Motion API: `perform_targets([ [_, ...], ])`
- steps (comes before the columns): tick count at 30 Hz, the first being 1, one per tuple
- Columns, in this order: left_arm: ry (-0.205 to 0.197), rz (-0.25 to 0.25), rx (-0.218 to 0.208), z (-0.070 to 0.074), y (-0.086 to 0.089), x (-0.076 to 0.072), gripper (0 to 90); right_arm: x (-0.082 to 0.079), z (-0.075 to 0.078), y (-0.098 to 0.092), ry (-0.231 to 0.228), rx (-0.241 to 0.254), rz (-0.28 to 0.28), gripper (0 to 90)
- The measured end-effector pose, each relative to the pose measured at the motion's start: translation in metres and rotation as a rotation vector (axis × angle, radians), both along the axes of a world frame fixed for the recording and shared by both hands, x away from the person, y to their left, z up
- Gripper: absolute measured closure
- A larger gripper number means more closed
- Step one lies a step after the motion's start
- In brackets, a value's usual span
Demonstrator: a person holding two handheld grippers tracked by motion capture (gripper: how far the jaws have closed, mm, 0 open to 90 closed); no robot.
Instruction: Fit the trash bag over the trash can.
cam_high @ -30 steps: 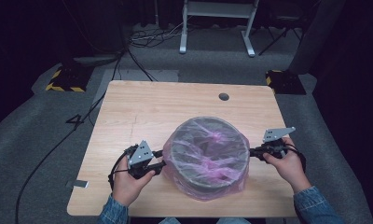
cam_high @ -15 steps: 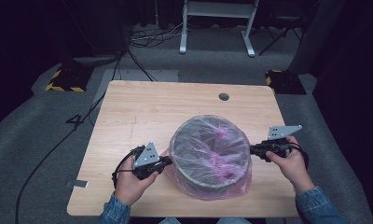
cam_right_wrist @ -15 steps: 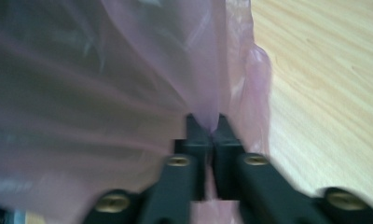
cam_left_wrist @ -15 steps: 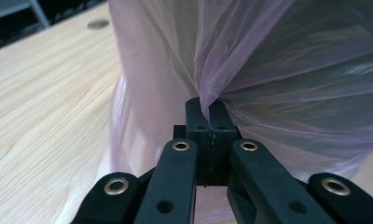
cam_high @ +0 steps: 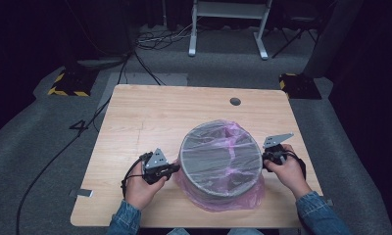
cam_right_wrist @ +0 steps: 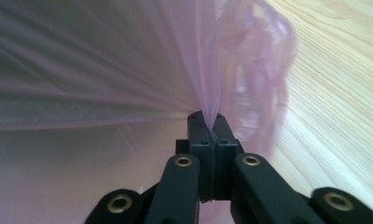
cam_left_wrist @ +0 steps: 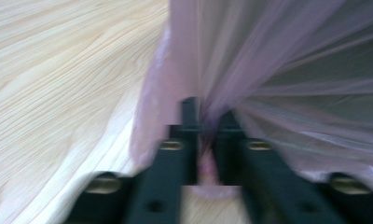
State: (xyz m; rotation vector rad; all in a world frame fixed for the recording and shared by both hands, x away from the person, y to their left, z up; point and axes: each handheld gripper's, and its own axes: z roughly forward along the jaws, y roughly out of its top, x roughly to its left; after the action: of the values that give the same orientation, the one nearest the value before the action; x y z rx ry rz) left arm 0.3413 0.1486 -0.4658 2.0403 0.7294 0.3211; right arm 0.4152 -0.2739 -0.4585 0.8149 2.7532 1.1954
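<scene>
- Pink translucent plastic bag (cam_high: 218, 188), one only, is drawn over the one round grey bin (cam_high: 219, 157) standing on the near half of the light wooden tabletop (cam_high: 150, 115) in the high view; its film stretches across the bin's mouth and bunches at the base.
- Same view: two tools, one per hand. The left tool (cam_high: 173, 169) touches the bag at the bin's left side, the right tool (cam_high: 263, 157) at its right side. One round hole (cam_high: 235, 101) sits in the tabletop's far part.
- Left gripper view, blurred: the left tool (cam_left_wrist: 207, 133) has its two black jaws a narrow gap apart, having just been opening, with a gather of pink film between them.
- Right gripper view: the right tool (cam_right_wrist: 208, 122) has its jaws pressed together on a taut pleat of the bag (cam_right_wrist: 128, 70), though they have just eased slightly.
</scene>
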Motion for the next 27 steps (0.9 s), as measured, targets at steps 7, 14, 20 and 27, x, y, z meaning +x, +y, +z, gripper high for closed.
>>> perform_targets([
  [7,-0.072,0.040,-0.040,0.011,0.021,-0.018,42.6,-0.014,0.045,-0.024,-0.152,0.009,-0.043,28.8],
  [14,-0.110,0.078,-0.065,0.022,0.034,-0.028,36.9,-0.027,0.097,-0.034,-0.234,0.055,-0.040,26.1],
  [20,-0.114,0.115,-0.064,0.023,0.045,-0.032,35.5,-0.029,0.127,-0.025,-0.252,0.126,-0.060,23.5],
  [27,-0.110,0.146,-0.066,0.021,0.054,-0.038,35.4,-0.024,0.159,0.007,-0.282,0.189,-0.034,20.8],
])
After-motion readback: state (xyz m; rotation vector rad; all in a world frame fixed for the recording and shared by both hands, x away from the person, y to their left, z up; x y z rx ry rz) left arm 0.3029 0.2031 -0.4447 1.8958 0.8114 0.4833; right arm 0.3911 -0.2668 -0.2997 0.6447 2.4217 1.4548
